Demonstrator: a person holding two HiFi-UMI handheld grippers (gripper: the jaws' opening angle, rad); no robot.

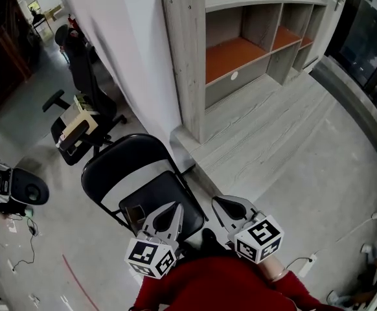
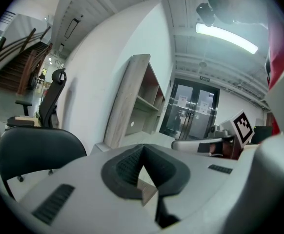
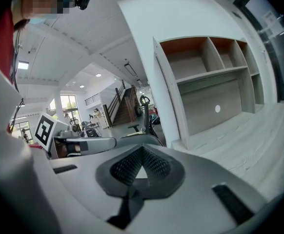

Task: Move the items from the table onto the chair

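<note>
A black folding chair (image 1: 137,173) stands on the floor just left of the grey wooden table (image 1: 273,135). A small flat brownish item (image 1: 135,212) lies on its seat. Over the seat's near edge my left gripper (image 1: 173,208) is shut, with nothing between its fingers. Beside it, my right gripper (image 1: 223,202) hangs near the table's corner, also shut and holding nothing. In the left gripper view the shut jaws (image 2: 142,149) point past the chair's backrest (image 2: 34,150). In the right gripper view the shut jaws (image 3: 142,150) point toward the table's edge (image 3: 259,130).
A grey hutch (image 1: 240,50) with orange-floored shelves stands on the table against a white wall. A black office chair (image 1: 78,128) with things on its seat is at the left. A round dark device (image 1: 30,190) and cables lie on the floor. A power strip (image 1: 305,264) lies at right.
</note>
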